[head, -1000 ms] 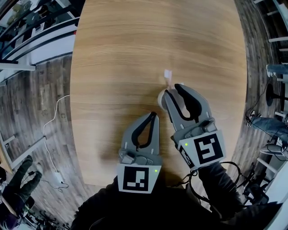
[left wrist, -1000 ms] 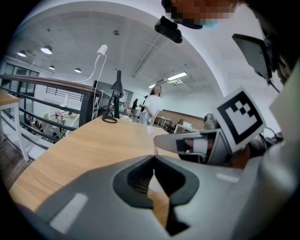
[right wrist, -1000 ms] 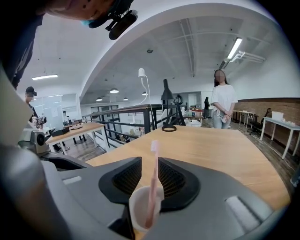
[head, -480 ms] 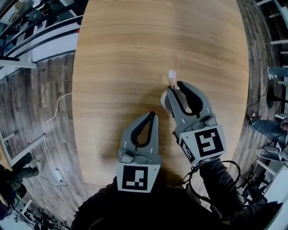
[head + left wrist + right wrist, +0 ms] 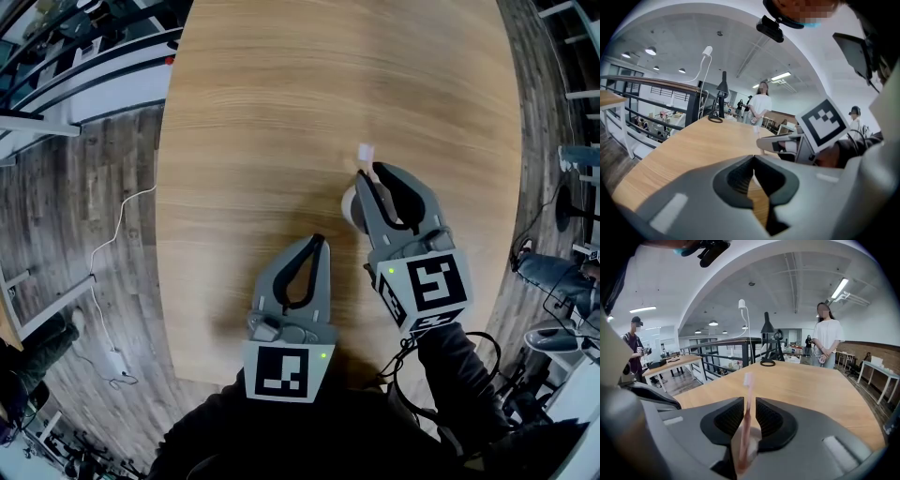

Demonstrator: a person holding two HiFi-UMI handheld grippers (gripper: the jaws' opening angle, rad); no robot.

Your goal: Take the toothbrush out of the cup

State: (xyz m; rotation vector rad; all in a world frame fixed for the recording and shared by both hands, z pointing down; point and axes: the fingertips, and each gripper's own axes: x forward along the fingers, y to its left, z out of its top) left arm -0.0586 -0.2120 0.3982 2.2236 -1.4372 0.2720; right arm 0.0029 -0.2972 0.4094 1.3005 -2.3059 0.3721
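In the head view, our right gripper (image 5: 371, 174) straddles the toothbrush (image 5: 365, 153), which stands in the cup (image 5: 349, 208) at the table's right. Our left gripper (image 5: 319, 242) hovers nearer. In the left gripper view, its fingers are pressed together, empty. In the right gripper view, the fingers have just been closing around the handle but don't yet pinch it, so gripping and lifting remain.

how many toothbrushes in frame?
1. The toothbrush stands in the cup, between the right gripper's jaws, which have just been closing around it. The gripper partly hides the cup's inside.

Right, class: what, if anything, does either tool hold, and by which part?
Nothing yet. The right tool has just been closing its jaws round the toothbrush handle, a slim gap showing. The left tool is shut, empty.
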